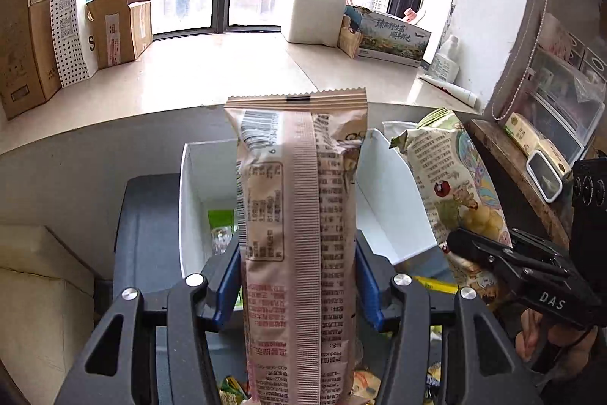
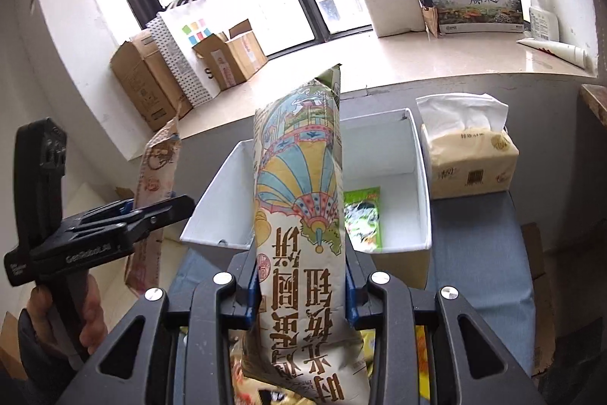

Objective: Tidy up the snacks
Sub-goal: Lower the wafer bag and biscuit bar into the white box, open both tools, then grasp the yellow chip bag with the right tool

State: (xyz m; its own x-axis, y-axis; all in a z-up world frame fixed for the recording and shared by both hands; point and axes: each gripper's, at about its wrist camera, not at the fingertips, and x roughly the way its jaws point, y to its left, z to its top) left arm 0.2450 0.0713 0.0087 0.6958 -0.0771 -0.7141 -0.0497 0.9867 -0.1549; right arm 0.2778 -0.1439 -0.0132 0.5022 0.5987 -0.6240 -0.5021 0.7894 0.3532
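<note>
Now we are in the carrying step: each gripper has a snack lifted and both are aimed at the white box (image 1: 387,200) ahead of us. The left gripper (image 1: 297,276) is clamped on a tall pinkish-brown packet (image 1: 299,215), held upright with its seam and barcode side facing the camera and its crimped top edge above the far rim of the box. The right gripper (image 2: 299,291) is closed tight on a cream biscuit bag (image 2: 299,215) with a balloon picture, also upright, its top leaning a little toward the window. From the left wrist view that bag (image 1: 455,192) hangs just to the right of the box; from the right wrist view the pinkish-brown packet (image 2: 155,200) hangs to the left of the box (image 2: 421,185), so neither is inside yet.

The box sits open on a blue-grey surface, with a green packet (image 2: 362,215) already lying on its floor. A pack of tissues (image 2: 468,162) stands just beside its right wall. More loose snacks lie below the grippers, partly hidden.

Next, we judge, each snack has to be brought over the opening and lowered before letting go. Both packets are tall, so they should be tipped flat or stood against a wall. The two hands are near each other, so one should probably go first.
</note>
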